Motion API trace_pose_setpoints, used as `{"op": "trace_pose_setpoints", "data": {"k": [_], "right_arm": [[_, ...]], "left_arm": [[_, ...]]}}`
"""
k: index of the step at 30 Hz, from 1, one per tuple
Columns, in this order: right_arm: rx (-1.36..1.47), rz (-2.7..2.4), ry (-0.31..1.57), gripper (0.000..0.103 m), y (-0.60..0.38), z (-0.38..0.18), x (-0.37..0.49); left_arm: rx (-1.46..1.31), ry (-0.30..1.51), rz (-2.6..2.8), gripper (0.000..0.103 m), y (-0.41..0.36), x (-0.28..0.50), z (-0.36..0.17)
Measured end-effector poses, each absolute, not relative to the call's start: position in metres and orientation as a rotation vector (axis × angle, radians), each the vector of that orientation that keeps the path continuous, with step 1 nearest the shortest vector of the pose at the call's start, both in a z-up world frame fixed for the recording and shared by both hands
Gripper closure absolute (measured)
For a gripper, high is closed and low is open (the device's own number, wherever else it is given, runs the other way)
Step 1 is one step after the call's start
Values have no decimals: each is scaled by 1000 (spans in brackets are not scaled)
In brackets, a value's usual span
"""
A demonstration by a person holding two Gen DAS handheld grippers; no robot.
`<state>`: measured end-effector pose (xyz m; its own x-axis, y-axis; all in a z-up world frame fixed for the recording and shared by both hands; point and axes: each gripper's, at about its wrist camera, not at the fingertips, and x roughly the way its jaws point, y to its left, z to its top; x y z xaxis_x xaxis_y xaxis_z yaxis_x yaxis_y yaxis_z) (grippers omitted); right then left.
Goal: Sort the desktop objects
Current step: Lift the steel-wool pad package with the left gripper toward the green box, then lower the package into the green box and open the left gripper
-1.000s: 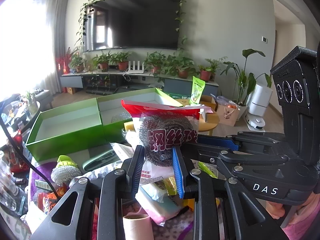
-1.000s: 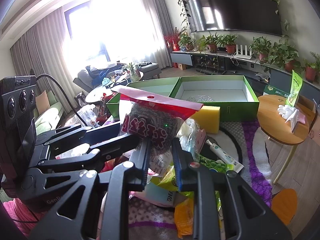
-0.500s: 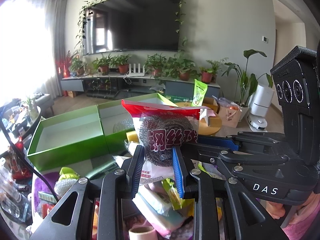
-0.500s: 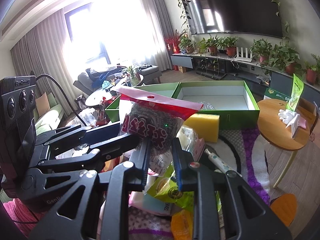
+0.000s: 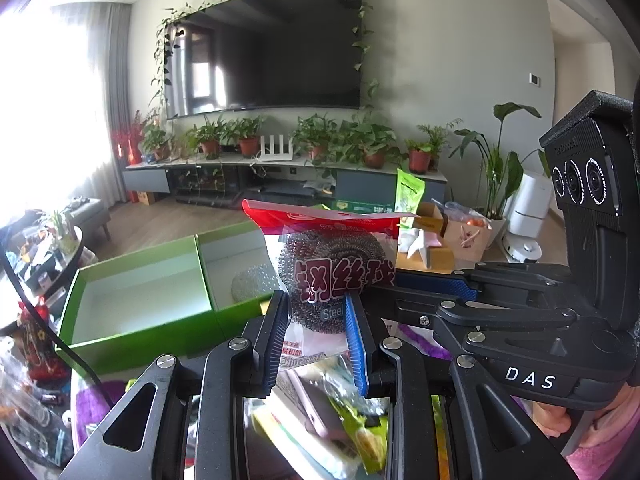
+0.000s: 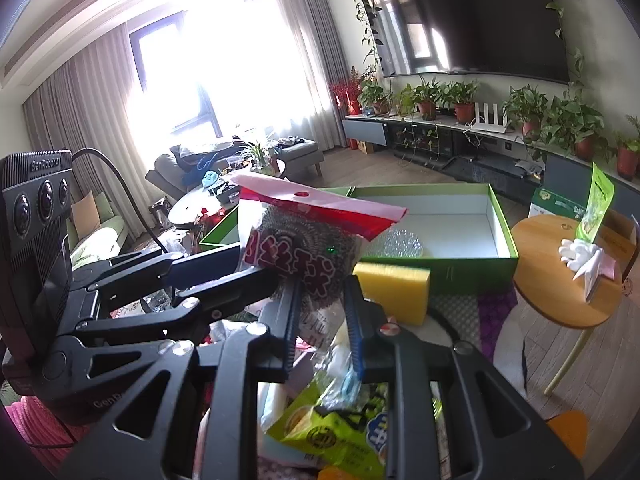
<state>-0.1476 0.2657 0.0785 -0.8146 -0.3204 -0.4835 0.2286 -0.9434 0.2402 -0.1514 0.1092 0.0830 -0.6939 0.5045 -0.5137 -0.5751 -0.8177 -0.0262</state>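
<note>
Between both grippers' pads, left gripper [image 5: 316,312] and right gripper [image 6: 320,292], sits the steel-wool packet [image 5: 332,276].

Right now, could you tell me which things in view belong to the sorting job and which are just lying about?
In the job:
- steel wool packet, gripped by the left gripper and the right gripper
- green boxes
- yellow sponge
- snack packet

Just lying about:
- television
- potted plants
- round wooden table
</note>
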Motion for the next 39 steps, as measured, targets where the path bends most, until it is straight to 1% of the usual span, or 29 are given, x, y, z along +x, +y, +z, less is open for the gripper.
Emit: {"op": "trace_pose_setpoints", "data": {"k": [30, 39], "right_arm": [[795, -2708, -260, 80, 282, 81, -225], [825, -2682, -280, 80, 293, 76, -257]], "left_arm": [[-718, 199, 2455, 76, 125, -230, 88], [-738, 236, 2464, 76, 138, -257, 84]]}}
